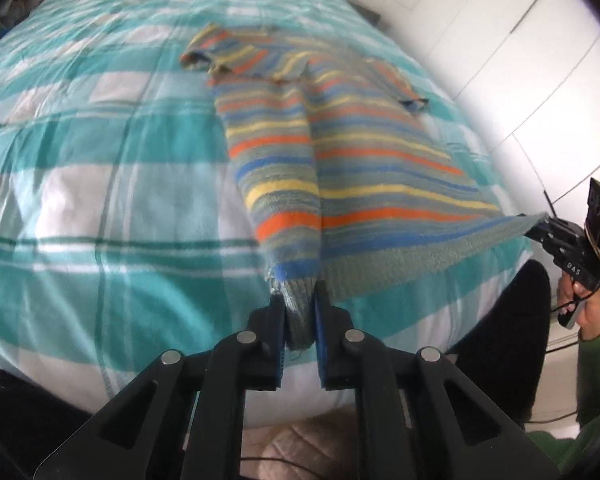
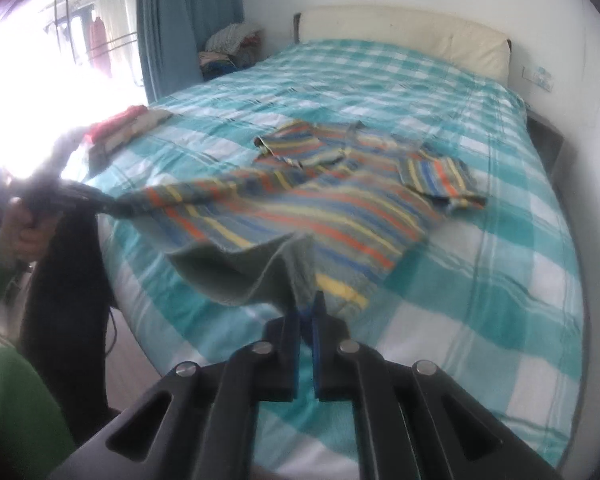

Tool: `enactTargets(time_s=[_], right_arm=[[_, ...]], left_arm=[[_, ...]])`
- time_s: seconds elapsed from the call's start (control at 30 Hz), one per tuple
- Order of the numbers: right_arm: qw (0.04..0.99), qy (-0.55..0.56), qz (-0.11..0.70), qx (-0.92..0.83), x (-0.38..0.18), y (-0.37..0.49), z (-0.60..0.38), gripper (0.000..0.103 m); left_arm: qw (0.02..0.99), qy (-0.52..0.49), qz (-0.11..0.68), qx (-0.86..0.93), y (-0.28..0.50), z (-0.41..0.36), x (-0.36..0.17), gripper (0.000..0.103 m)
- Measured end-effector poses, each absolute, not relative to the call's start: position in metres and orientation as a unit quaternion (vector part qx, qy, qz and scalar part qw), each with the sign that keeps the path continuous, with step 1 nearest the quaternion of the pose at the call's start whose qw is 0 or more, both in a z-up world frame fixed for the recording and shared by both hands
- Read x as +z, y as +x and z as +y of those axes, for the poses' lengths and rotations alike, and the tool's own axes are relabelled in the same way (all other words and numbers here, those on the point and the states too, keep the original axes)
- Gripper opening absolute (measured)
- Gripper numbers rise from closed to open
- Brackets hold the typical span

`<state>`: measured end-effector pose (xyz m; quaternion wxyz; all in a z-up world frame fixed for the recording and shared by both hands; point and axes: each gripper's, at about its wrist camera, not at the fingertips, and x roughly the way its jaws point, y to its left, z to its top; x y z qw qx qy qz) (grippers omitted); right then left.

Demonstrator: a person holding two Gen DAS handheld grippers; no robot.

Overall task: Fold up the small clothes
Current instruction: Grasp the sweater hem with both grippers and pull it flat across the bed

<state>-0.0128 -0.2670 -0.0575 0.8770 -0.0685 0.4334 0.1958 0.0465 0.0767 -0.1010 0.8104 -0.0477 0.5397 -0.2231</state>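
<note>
A small striped sweater (image 1: pixel 340 148), grey with orange, yellow and blue bands, lies on the bed with its sleeves spread at the far end. My left gripper (image 1: pixel 300 308) is shut on one corner of its bottom hem. My right gripper (image 2: pixel 308 312) is shut on the other hem corner, and it also shows in the left wrist view (image 1: pixel 540 226). The hem hangs lifted and stretched between the two grippers near the foot of the bed; the rest of the sweater (image 2: pixel 340 208) rests on the cover. My left gripper shows at the left of the right wrist view (image 2: pixel 112 204).
The bed has a teal and white checked cover (image 2: pixel 480 240). A stack of folded clothes (image 2: pixel 120 128) sits at its left edge. A cream headboard (image 2: pixel 404 36), blue curtain (image 2: pixel 188 20) and bright window are beyond. White wardrobe doors (image 1: pixel 520 60) stand on the right.
</note>
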Motion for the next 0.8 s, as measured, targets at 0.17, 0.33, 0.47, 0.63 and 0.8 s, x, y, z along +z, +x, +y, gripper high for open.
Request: enactTargets(time_s=[0.17,0.33,0.47,0.63,0.8], right_arm=[[0.850,0.003,0.509,0.134,-0.117,-0.013,-0.302,0.044],[0.846,0.159,0.483,0.159,-0.110,-0.028,-0.331,0.060],[0.806,0.238,0.502,0.206,-0.142,-0.015,-0.310,0.061],[0.788,0.222,0.534,0.209,-0.173,0.006,-0.271,0.006],[0.825,0.152,0.524,0.148,-0.130,-0.022,-0.311,0.006]], left_arm=[[0.796,-0.061,0.562,-0.218,0.044,0.076,-0.129,0.025],[0.811,-0.081,0.536,-0.221,0.042,0.091,-0.125,0.060],[0.807,-0.103,0.537,-0.221,0.055,0.092,-0.131,0.060],[0.803,-0.102,0.547,-0.211,0.053,0.099,-0.133,0.059],[0.810,-0.100,0.540,-0.206,0.049,0.110,-0.128,0.065]])
